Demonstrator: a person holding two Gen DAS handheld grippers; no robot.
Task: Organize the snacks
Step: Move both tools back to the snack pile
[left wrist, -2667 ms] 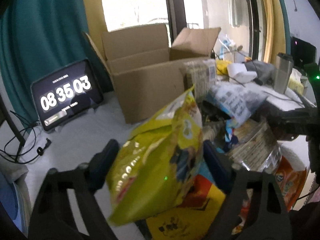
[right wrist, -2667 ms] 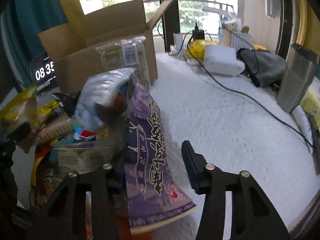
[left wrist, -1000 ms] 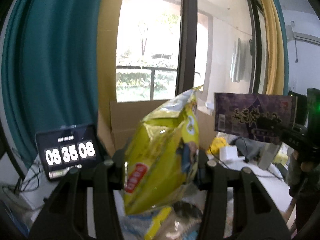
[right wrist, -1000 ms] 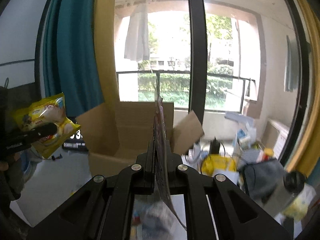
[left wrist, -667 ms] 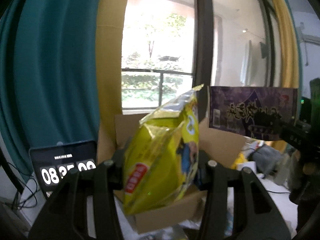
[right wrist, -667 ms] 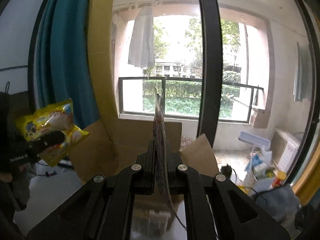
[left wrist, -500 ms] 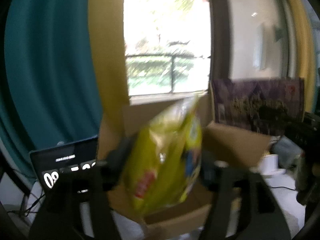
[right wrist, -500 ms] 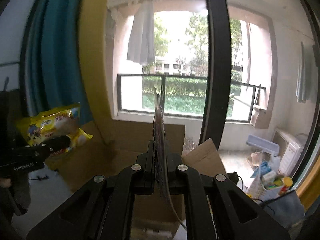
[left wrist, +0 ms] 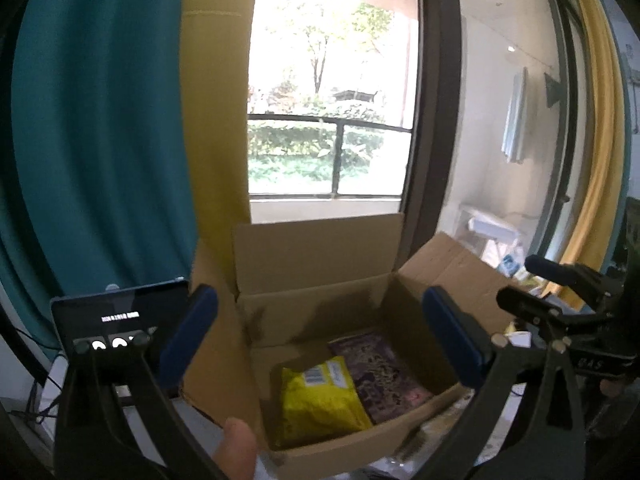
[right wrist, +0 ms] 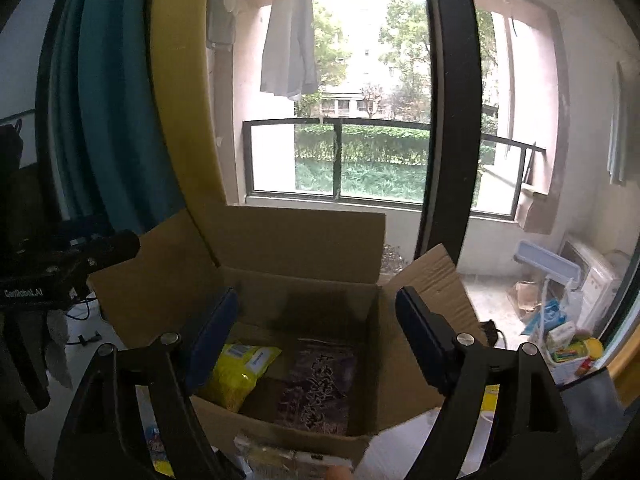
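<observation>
Both the left gripper [left wrist: 320, 340] and right gripper [right wrist: 316, 336] hang empty, fingers apart, above the cardboard box [left wrist: 320, 300]. Yellow bag [left wrist: 320, 400] and purple packet [left wrist: 384, 368] lie flat inside, directly below.

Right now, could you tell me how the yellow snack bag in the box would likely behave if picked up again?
The yellow snack bag looks puffy and crinkled, so it is probably light and floppy. Its glossy film may slip in a shallow pinch. It lies flat beside the purple packet in the cardboard box, so it should not roll.
</observation>
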